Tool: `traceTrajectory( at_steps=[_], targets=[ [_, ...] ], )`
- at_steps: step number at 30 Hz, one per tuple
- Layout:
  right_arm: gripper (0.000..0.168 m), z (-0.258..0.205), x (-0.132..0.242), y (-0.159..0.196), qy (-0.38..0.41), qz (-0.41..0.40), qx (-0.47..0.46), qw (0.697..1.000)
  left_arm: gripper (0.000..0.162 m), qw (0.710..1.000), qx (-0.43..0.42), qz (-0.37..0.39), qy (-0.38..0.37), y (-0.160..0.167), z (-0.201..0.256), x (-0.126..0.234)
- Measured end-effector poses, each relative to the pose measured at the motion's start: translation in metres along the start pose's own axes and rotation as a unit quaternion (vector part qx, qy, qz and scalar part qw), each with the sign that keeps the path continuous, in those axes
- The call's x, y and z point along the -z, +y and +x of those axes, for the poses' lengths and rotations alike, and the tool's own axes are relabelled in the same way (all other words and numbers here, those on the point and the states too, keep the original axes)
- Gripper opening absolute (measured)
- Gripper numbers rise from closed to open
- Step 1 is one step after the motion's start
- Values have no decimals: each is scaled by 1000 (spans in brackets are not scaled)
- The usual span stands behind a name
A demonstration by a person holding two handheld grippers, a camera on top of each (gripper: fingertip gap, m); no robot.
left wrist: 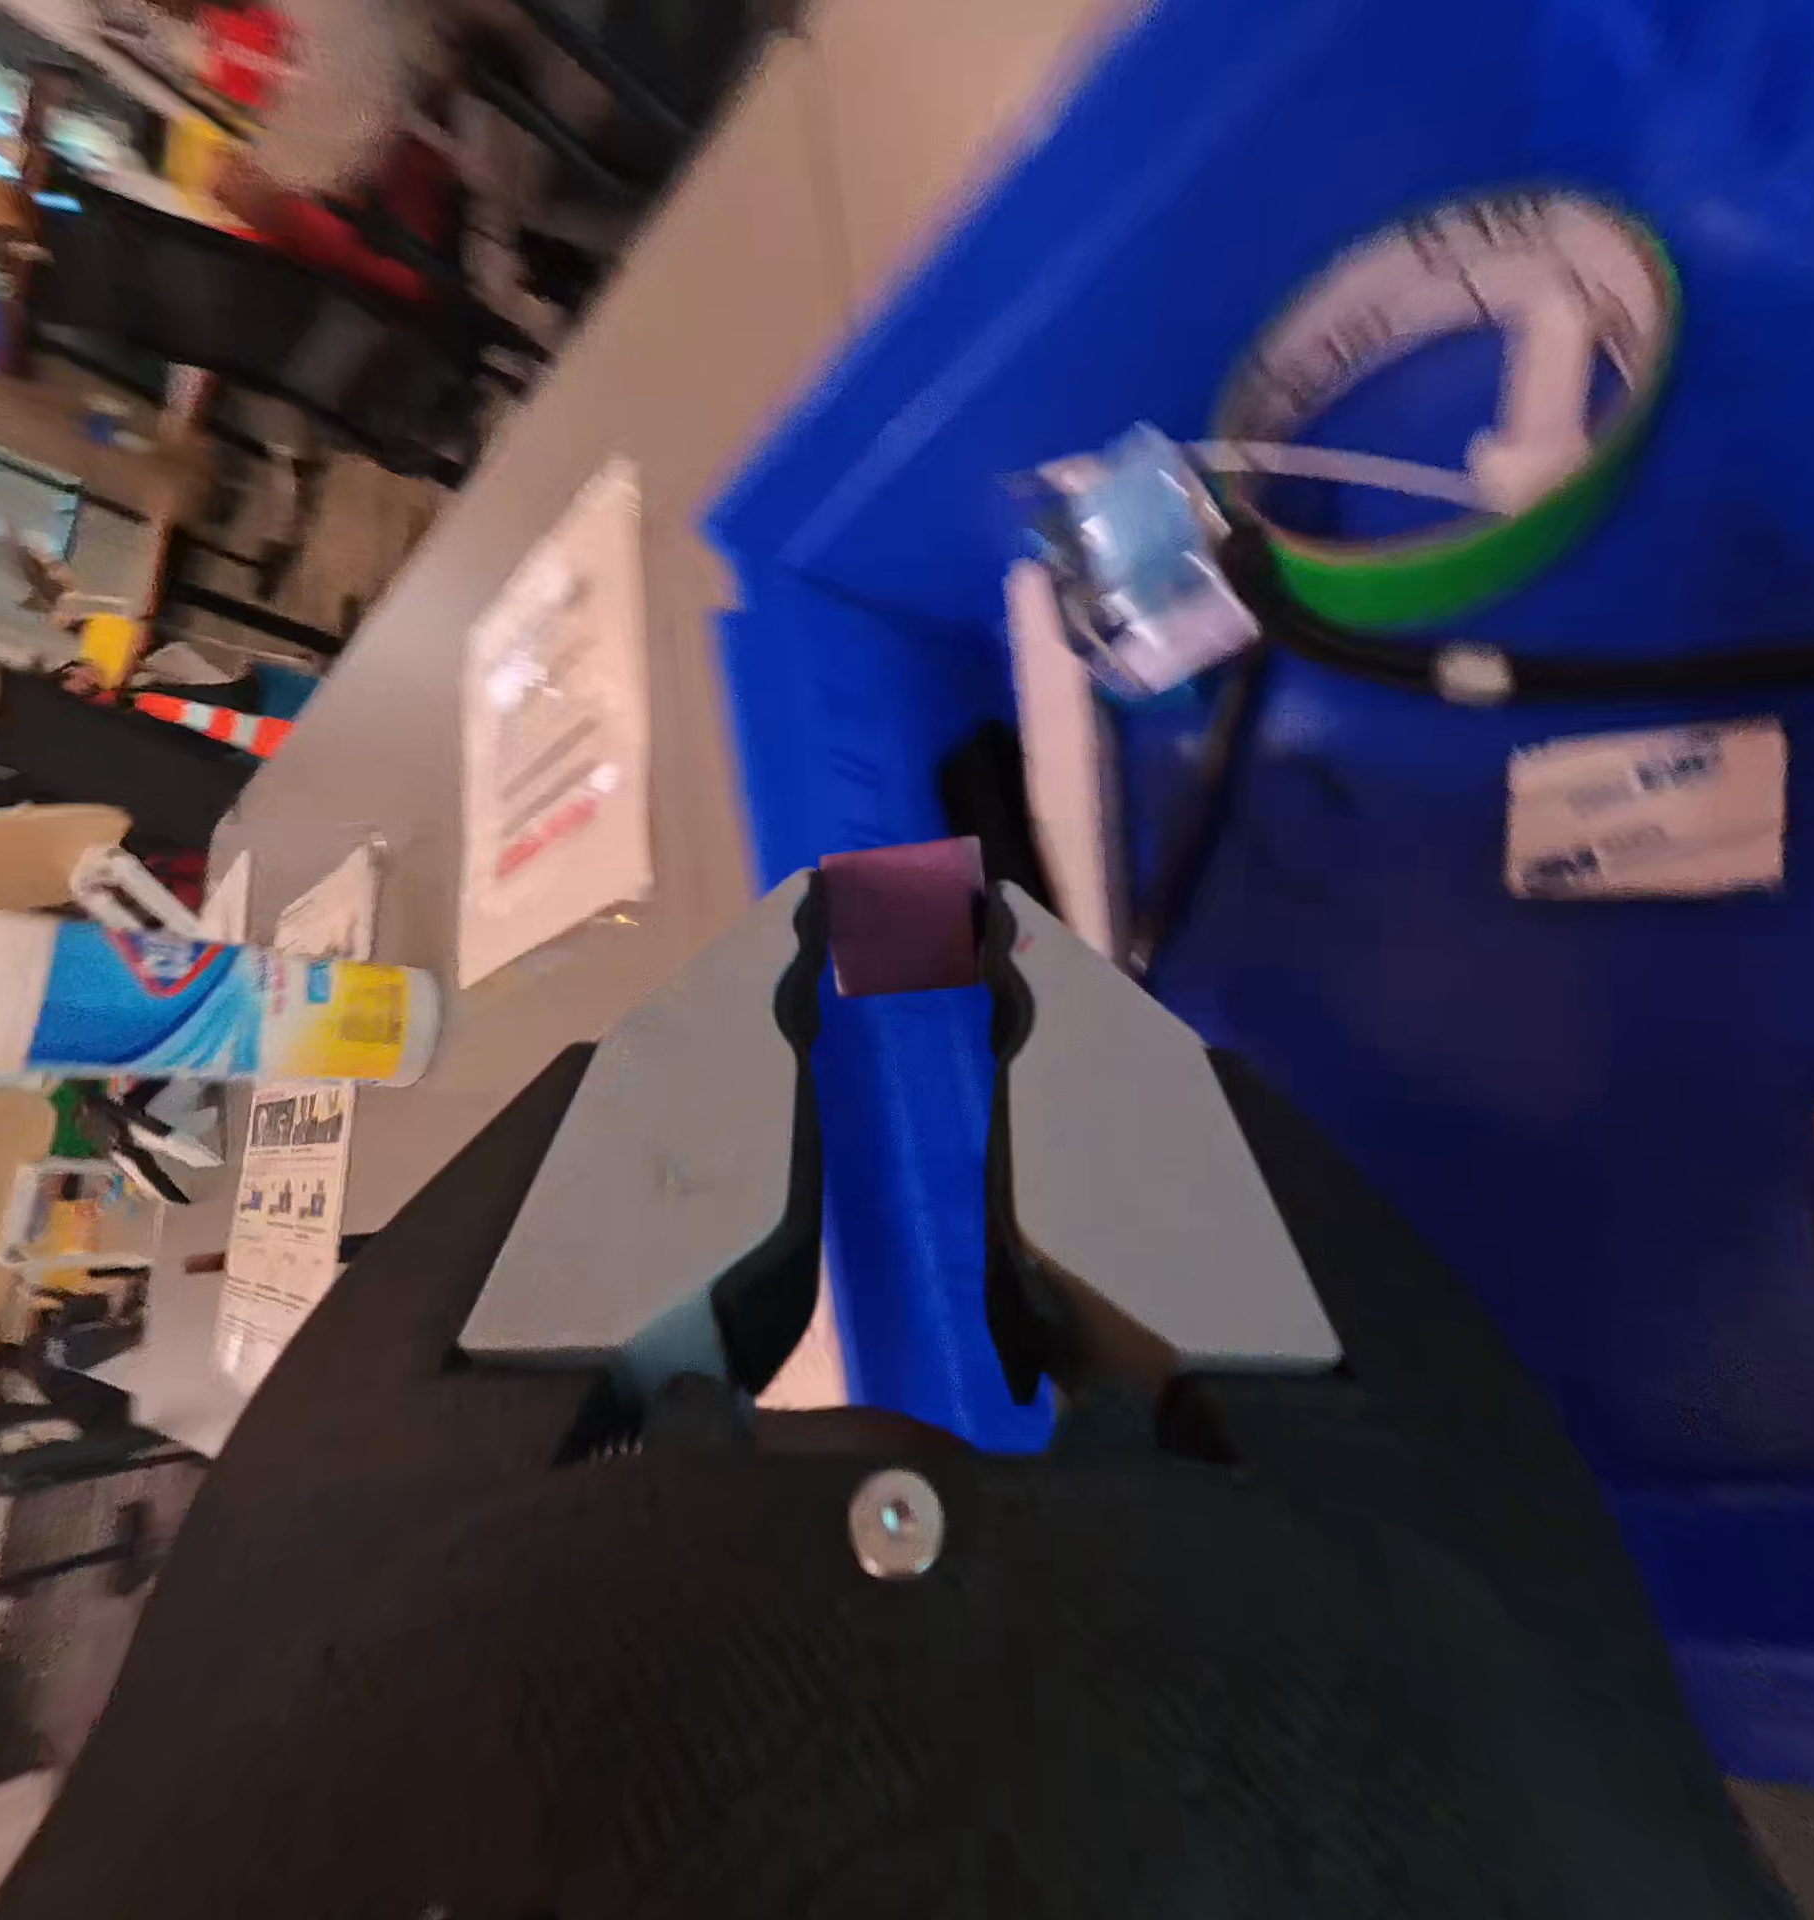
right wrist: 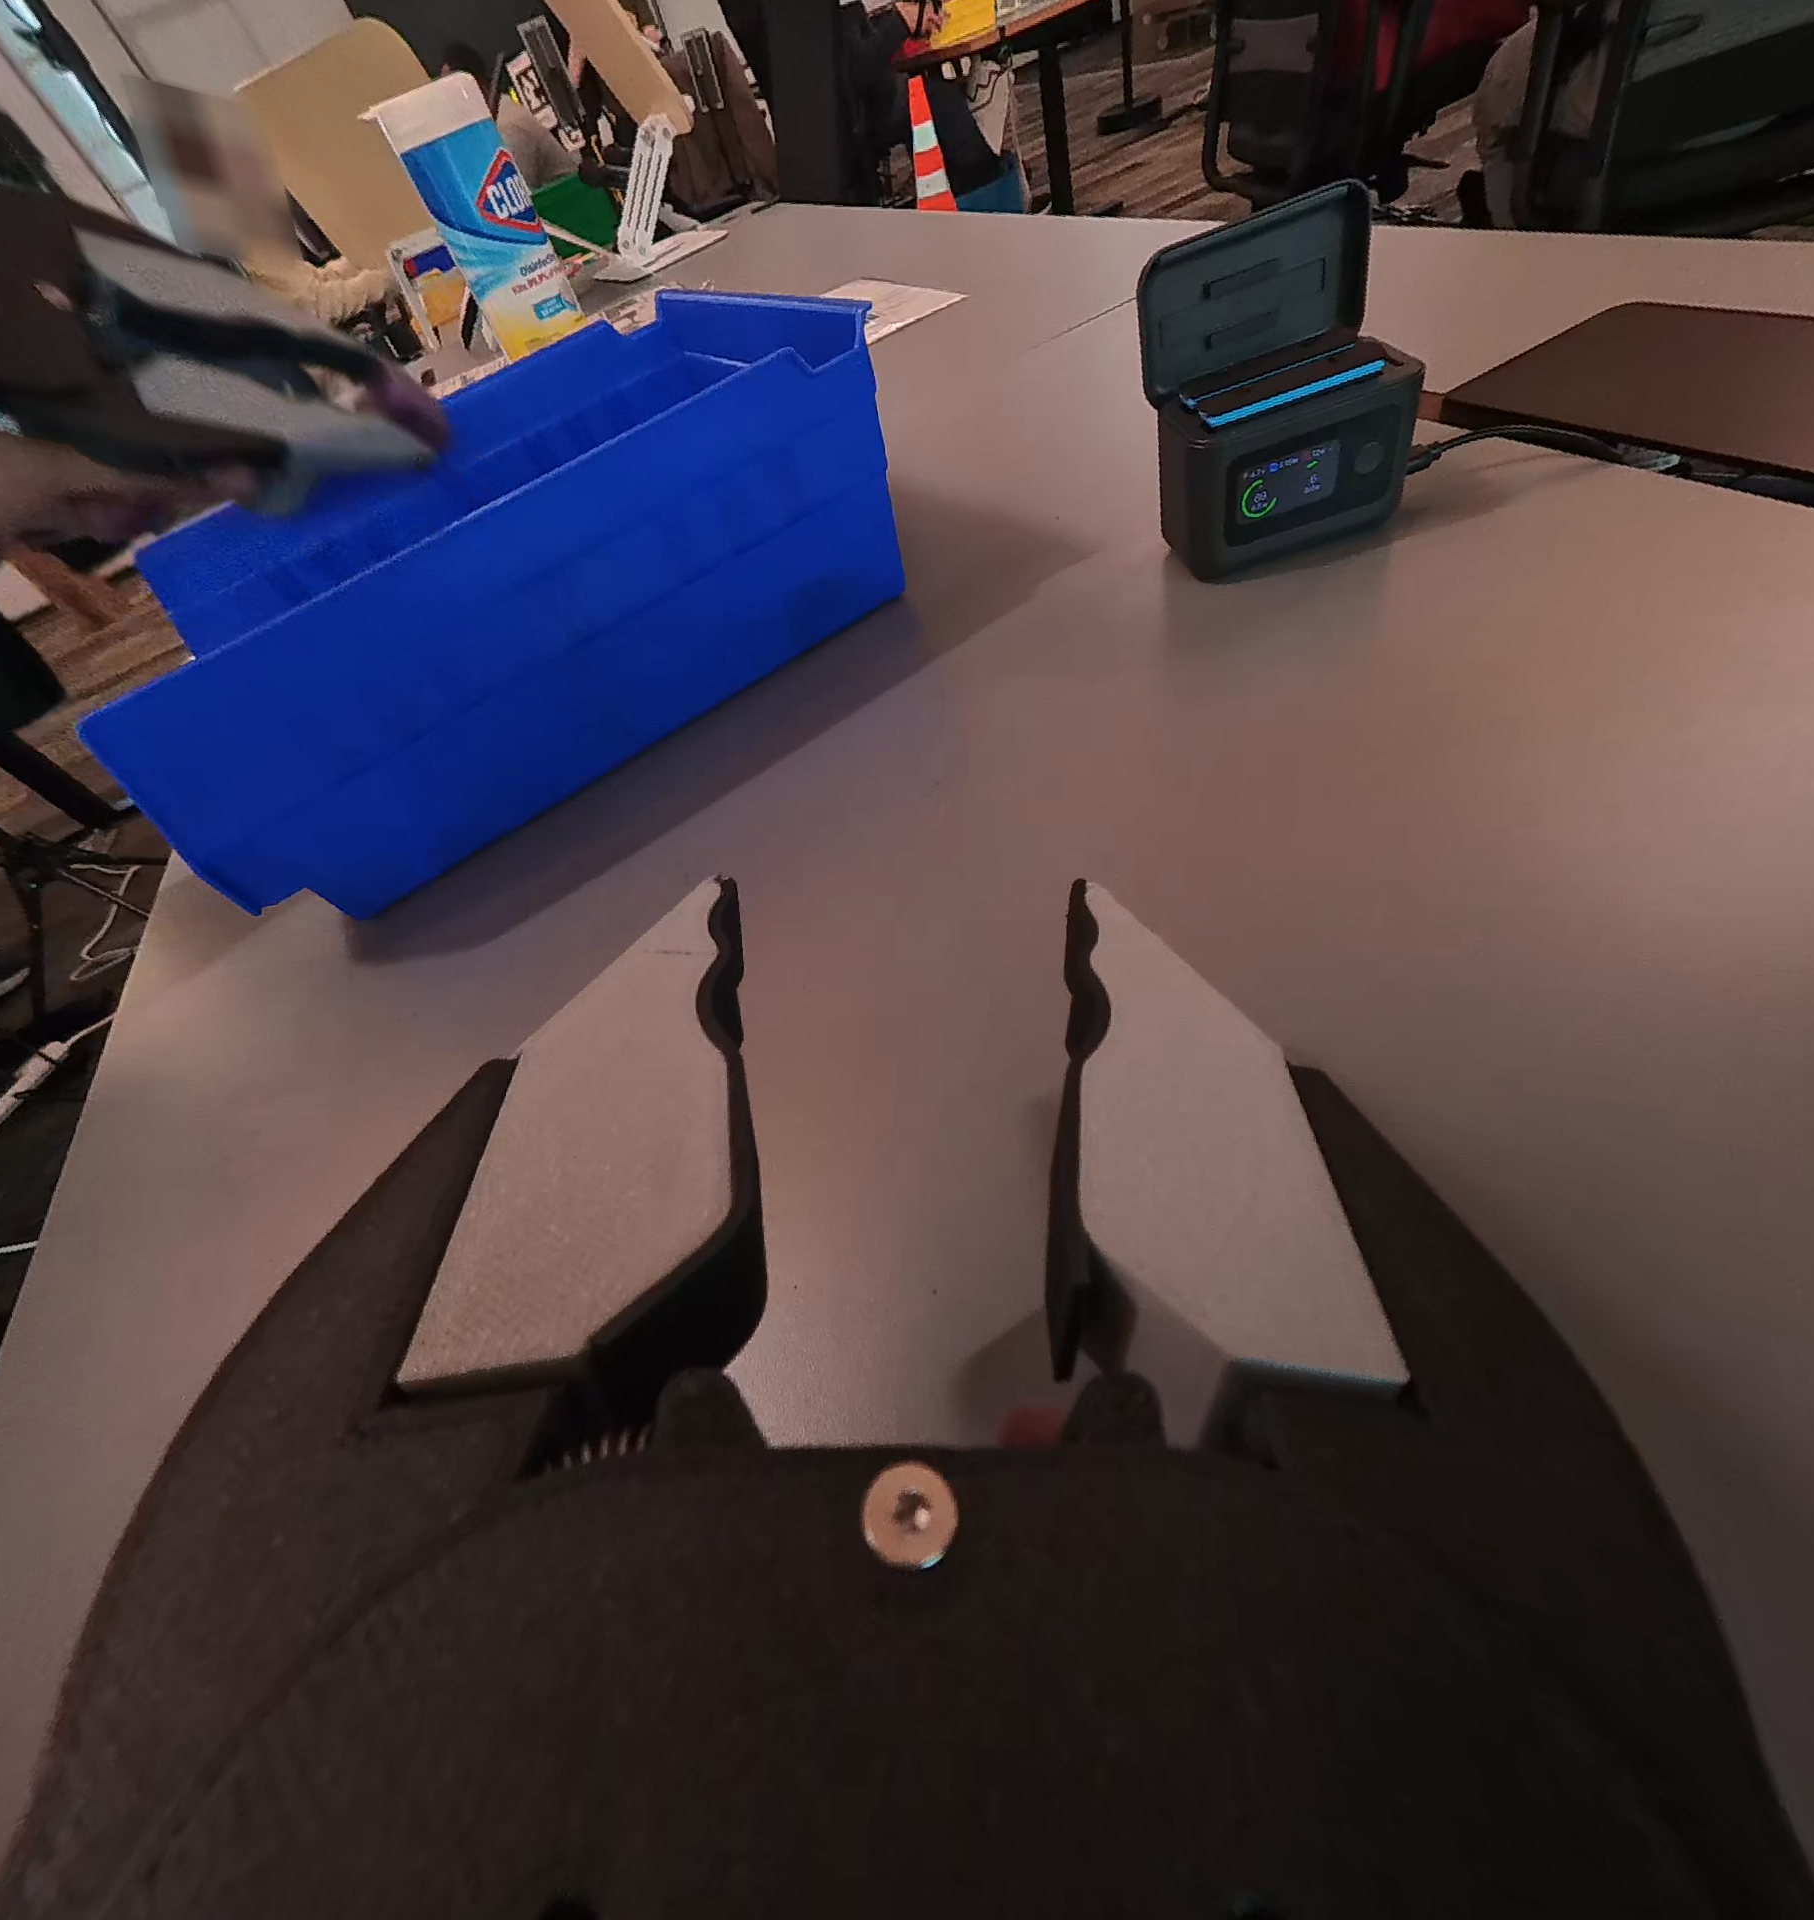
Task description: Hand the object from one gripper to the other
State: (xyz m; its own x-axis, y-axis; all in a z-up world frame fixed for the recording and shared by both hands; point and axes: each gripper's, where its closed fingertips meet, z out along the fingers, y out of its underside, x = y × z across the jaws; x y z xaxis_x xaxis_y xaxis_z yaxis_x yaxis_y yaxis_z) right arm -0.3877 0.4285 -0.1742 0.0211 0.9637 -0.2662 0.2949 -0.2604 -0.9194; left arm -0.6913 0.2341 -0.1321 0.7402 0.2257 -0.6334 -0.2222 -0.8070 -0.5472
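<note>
Above the blue bin [right wrist: 529,582], left gripper [left wrist: 901,920] pinches purple block [left wrist: 903,914]; right gripper [right wrist: 903,904] gapes wide.

Left claw [left wrist: 901,914]: broad matte black body, finely ribbed surface.
Left claw fingers [left wrist: 674,1143]: flat grey wedge plates, each edged inside with a wavy black pad.
Left claw screw [left wrist: 896,1527]: one silver hex-socket head, centred on the body.
Right claw [right wrist: 903,904]: same black body, grey wedge plates.
Right claw screw [right wrist: 909,1514]: silver, centred.
</note>
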Motion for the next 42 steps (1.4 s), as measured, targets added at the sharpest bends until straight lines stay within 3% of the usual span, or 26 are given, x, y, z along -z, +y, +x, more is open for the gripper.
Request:
traceTrajectory(
  at_steps=[3,5,8,11,15,18,21,27,30,36,42],
  targets=[
    [59,-2,-1,0,-1,0,8,1000,28,988,116,101,-14,-32,-33,27],
    [59,-5,-1,-2,-6,4,13,1000,27,974,103,203,-1,-76,-24,57],
    [60,-11,2,-9,-19,22,9,1000,28,940,14,340,28,-145,31,109],
    [61,-20,15,-29,-28,65,13,997,29,922,-37,381,55,-188,100,134],
    [63,-20,42,-54,-16,130,27,991,28,882,-20,459,104,-237,185,153],
    [59,9,69,-71,71,187,38,979,28,852,-3,518,71,-261,219,144],
    [61,28,81,-75,105,196,33,974,28,851,28,519,69,-263,244,104],
    [60,33,62,-58,99,156,48,982,28,868,-54,480,118,-246,281,70],
    [60,25,47,-49,78,138,43,986,28,857,-35,495,141,-247,278,80],
    [59,1,40,-43,22,128,30,991,28,854,-53,506,112,-241,273,83],
    [55,-18,42,-40,-48,127,7,991,28,825,-77,552,99,-243,274,103]
  ],
)
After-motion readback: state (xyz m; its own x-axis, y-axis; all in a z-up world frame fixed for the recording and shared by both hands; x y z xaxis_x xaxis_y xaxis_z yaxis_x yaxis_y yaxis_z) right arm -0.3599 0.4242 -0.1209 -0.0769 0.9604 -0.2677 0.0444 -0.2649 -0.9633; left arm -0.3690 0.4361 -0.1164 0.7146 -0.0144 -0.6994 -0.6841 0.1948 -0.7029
